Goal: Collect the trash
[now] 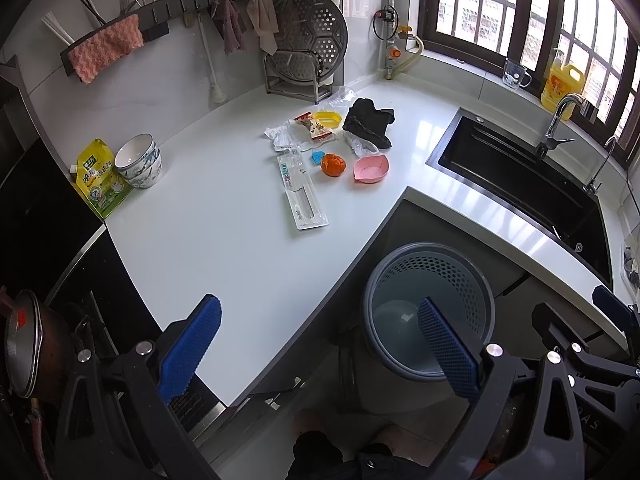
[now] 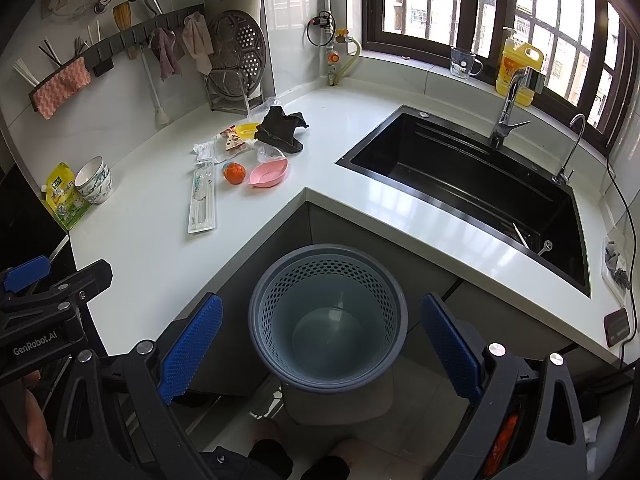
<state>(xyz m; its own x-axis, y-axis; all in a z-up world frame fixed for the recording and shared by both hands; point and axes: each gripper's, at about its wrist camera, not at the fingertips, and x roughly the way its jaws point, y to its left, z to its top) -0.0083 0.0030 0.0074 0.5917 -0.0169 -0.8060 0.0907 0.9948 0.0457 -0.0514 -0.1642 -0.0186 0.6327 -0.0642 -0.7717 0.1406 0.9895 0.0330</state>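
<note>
Trash lies in a cluster on the white counter [image 1: 224,240]: a long clear toothbrush package [image 1: 301,192], a crumpled snack wrapper [image 1: 316,126], an orange crumpled wrapper [image 1: 333,165], clear plastic film [image 1: 280,134] and a black rag [image 1: 368,122]. The same cluster shows in the right wrist view, with the package [image 2: 202,202] and orange wrapper [image 2: 234,173]. A grey perforated bin [image 2: 327,316] stands on the floor in the counter's corner; it also shows in the left wrist view [image 1: 430,308]. My left gripper [image 1: 318,344] is open and empty above the counter's front edge. My right gripper [image 2: 322,344] is open and empty over the bin.
A pink dish [image 1: 371,168], a yellow lid [image 1: 327,119], stacked bowls [image 1: 140,160] and a yellow pouch [image 1: 100,178] stand on the counter. A black sink [image 2: 476,188] with a tap [image 2: 508,108] lies right. A pan [image 1: 28,344] sits at the left.
</note>
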